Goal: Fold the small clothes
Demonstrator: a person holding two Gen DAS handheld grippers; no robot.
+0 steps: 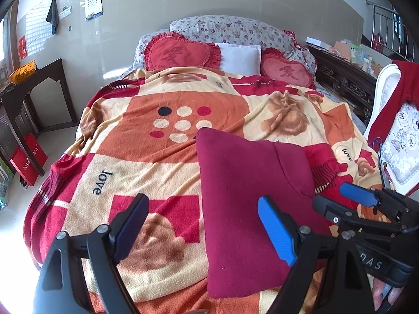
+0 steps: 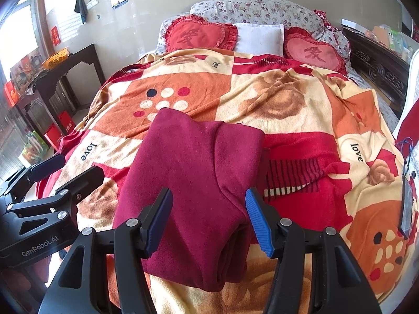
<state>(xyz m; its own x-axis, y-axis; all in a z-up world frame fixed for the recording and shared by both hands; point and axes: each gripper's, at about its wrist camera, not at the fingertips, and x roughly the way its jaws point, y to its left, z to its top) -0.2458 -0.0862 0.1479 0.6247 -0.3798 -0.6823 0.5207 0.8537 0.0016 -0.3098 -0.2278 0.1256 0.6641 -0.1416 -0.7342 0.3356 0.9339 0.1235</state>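
A dark red garment [image 1: 248, 209] lies folded into a flat rectangle on the patterned blanket [image 1: 146, 157]; it also shows in the right wrist view [image 2: 193, 191]. My left gripper [image 1: 204, 225] is open and empty, its blue finger over the garment's near right part, its dark finger over the blanket. My right gripper [image 2: 209, 219] is open and empty, hovering over the garment's near end. The right gripper also shows at the right edge of the left wrist view [image 1: 337, 204], and the left gripper at the left edge of the right wrist view [image 2: 65, 172].
Heart-shaped red cushions [image 1: 180, 55] and a white pillow [image 1: 239, 59] lie at the bed's head. A dark side table [image 1: 34, 89] and red bags [image 1: 28, 157] stand left. A white chair [image 1: 395, 130] with red cloth stands right. A phone [image 2: 407, 206] lies on the blanket's right edge.
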